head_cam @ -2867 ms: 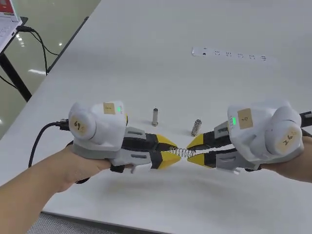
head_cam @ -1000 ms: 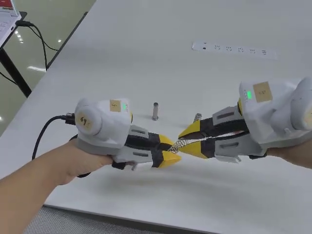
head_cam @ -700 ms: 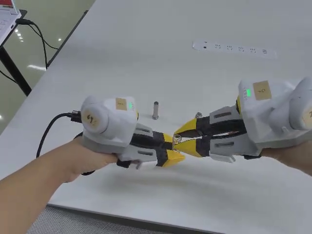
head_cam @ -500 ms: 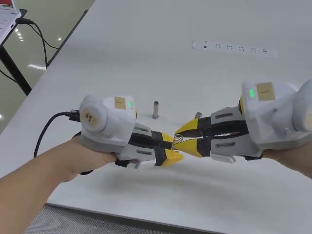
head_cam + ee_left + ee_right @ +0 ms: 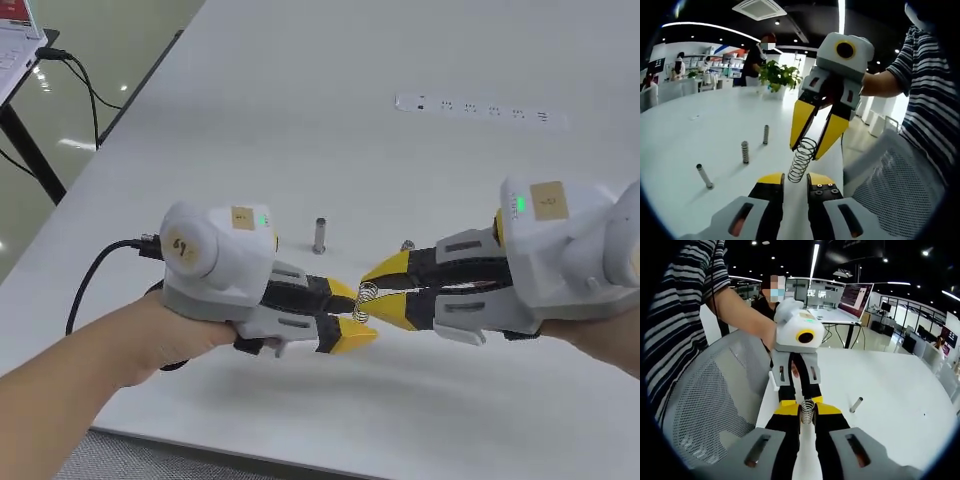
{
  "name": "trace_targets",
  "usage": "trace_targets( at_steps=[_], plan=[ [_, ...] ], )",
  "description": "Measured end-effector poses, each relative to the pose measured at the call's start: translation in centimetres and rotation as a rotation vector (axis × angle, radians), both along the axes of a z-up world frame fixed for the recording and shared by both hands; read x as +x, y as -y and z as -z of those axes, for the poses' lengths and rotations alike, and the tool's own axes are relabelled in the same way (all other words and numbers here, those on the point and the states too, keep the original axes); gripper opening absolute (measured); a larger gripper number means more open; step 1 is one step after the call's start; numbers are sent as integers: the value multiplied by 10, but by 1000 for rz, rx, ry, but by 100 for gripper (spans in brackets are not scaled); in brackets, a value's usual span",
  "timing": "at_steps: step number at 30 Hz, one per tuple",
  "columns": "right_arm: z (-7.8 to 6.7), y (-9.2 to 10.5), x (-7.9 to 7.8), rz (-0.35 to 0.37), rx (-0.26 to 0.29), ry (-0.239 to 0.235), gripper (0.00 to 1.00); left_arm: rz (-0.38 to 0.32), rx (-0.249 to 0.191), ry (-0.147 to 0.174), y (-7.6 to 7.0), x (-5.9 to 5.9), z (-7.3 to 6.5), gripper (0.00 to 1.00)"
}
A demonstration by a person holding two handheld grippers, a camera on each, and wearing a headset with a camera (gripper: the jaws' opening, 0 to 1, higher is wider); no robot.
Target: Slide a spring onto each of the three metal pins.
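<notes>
**Spring held between both tongs**

My left tongs [image 5: 796,176] and right tongs [image 5: 808,411] each pinch one end of the spring [image 5: 802,159], jaws nearly closed, above the near tabletop [image 5: 300,120]. I judge that's for regripping it before the bare pin [image 5: 320,235] farther off.

"69" on left gripper [image 5: 352,316]

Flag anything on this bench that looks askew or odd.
The spring held in mid-air between the left gripper and the right gripper looks slightly bowed and slanted rather than straight, as if squeezed endwise. Nothing else stands out.
</notes>
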State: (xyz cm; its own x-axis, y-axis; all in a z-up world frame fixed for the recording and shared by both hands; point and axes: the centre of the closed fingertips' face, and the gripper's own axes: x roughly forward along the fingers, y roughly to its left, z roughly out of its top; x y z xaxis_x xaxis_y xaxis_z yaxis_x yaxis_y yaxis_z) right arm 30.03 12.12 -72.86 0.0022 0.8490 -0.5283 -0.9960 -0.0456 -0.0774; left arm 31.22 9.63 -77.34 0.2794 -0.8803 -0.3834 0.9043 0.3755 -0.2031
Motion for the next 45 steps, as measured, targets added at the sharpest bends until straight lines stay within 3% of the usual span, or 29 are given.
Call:
trace_targets(
  at_steps=[12,14,28,34,41,45],
  plan=[
    [7,5,6,25,-28,12,7,-84,29,-8,-23,8,4,24],
    [7,6,7,29,-29,16,7,-93,38,-20,-25,8,6,26],
    [6,6,15,71,-22,30,8,-162,56,-6,-42,11,6,51],
    [8,7,20,92,-27,42,8,-208,52,-12,-53,14,6,65],
    [10,8,23,107,-33,46,8,-267,66,-7,-70,16,11,87],
    [12,8,25,113,-33,51,8,-298,69,-11,-79,17,11,93]
  ],
)
